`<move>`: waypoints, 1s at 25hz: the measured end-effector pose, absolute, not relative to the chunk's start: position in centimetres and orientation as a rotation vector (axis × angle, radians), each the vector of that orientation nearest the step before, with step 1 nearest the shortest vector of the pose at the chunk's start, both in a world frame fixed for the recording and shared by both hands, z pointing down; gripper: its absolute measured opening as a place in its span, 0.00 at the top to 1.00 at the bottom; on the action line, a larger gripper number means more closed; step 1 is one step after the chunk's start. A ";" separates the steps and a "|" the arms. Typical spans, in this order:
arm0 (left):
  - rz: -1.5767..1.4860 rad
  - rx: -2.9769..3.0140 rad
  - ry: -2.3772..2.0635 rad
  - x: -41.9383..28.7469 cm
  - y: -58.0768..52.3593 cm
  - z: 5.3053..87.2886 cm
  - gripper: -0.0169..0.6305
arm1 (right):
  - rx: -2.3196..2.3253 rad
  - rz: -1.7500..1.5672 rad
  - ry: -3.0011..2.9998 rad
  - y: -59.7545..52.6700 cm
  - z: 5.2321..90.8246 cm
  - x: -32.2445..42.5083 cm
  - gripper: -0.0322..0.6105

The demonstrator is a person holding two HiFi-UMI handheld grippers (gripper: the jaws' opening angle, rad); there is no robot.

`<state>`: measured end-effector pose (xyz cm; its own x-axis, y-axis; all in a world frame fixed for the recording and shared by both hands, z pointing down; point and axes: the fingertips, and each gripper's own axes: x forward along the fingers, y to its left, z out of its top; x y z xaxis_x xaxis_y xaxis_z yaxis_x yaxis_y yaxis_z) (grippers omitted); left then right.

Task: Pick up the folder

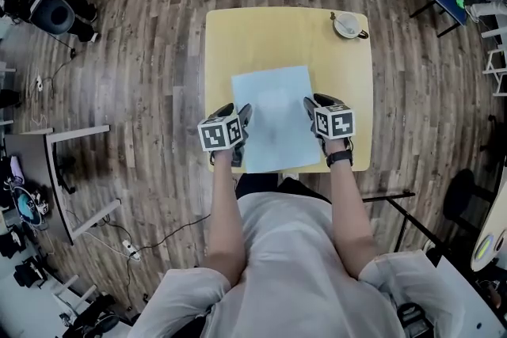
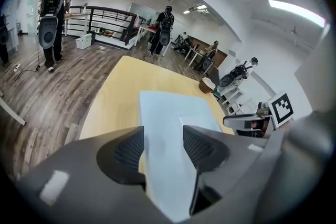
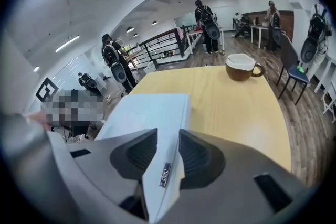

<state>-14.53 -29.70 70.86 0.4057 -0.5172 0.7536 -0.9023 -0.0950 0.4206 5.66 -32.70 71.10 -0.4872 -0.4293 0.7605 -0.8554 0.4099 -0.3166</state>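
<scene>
On the yellow table, in the head view, the pale blue folder lies flat near the front edge. A cup sits far off in the back corner. The left gripper is at the folder's left side and the right gripper is at its right side.

From the left gripper view, the jaws stand apart with the folder's edge in the gap, not squeezed.

From the right gripper view it is the same: jaws apart, folder edge between them.

Both claws look to be in place. I think the squeezing and lifting are left to do.
</scene>
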 end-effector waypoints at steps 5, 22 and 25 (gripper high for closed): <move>0.524 1.719 -1.198 -14.5 -28.9 72.1 0.60 | 1.099 1.035 -2.082 -32.3 72.1 6.0 0.74; 0.461 1.608 -1.085 -13.5 -26.4 75.7 0.37 | 1.074 1.249 -2.048 -30.1 75.3 6.3 0.51; 0.413 1.600 -1.057 -13.2 -26.4 76.1 0.36 | 1.090 1.311 -2.050 -30.1 75.8 6.6 0.49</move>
<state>-13.16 -26.38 76.05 0.5376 -0.4123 0.7356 -0.8018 0.0203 0.5973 6.58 -30.09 75.80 -0.5735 -0.3691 0.7313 -0.8187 0.2277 -0.5271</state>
